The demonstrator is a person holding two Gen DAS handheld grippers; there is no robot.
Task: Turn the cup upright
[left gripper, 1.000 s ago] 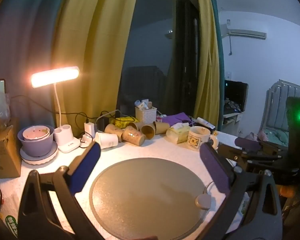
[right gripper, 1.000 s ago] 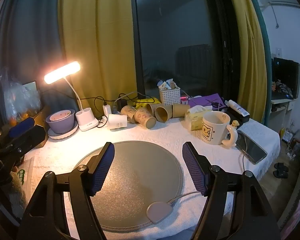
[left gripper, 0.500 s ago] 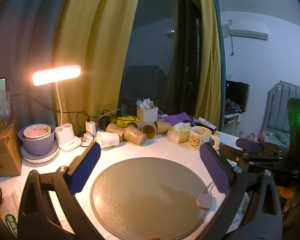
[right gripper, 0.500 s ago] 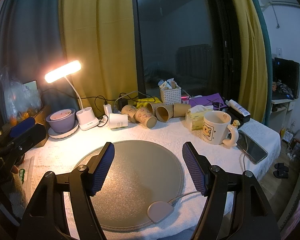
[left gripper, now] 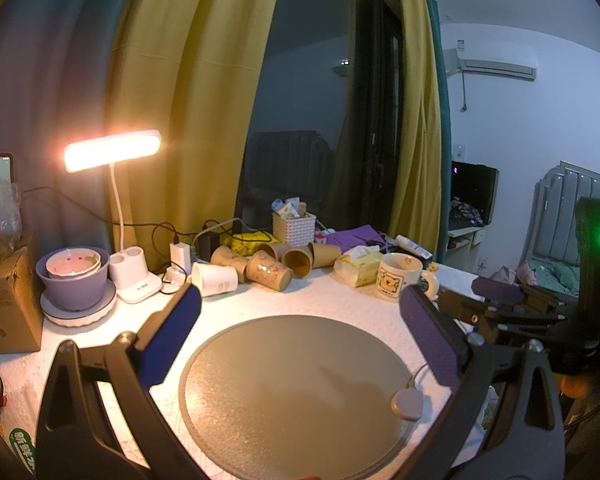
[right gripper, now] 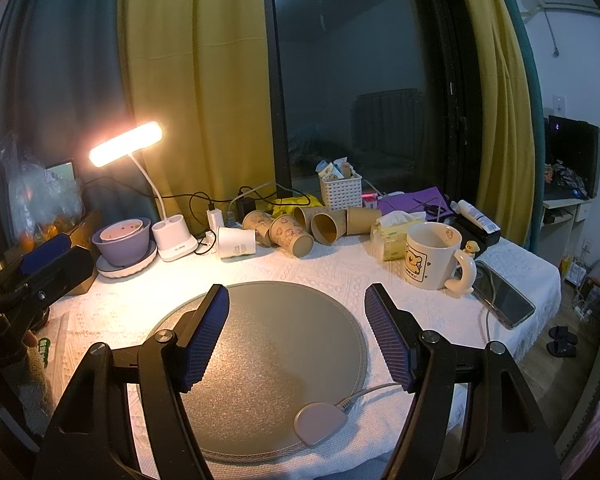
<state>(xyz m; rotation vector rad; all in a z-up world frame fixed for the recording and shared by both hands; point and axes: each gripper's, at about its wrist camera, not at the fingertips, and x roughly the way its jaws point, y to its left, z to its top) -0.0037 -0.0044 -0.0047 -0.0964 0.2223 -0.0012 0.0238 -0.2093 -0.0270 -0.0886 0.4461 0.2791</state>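
Several paper cups lie on their sides at the back of the table: a white cup (left gripper: pixel 215 279) (right gripper: pixel 236 242), brown printed cups (left gripper: pixel 269 271) (right gripper: pixel 291 235) and plain brown ones (right gripper: pixel 327 227). A white bear mug (left gripper: pixel 399 277) (right gripper: pixel 433 255) stands upright at the right. My left gripper (left gripper: pixel 300 320) is open and empty above the round grey mat (left gripper: pixel 292 392). My right gripper (right gripper: pixel 297 320) is open and empty above the same mat (right gripper: pixel 260 368). Each gripper shows at the edge of the other's view.
A lit desk lamp (right gripper: pixel 126 144) with white base (right gripper: pixel 174 238), a purple bowl (right gripper: pixel 122 240), a white basket (right gripper: pixel 341 194), a tissue pack (right gripper: pixel 394 232), a phone (right gripper: pixel 504 300), chargers and cables crowd the back and right. A cardboard box (left gripper: pixel 4 304) stands at left.
Both grippers have drifted slightly; the views shift a little. Jaws stay open and nothing on the table has moved.
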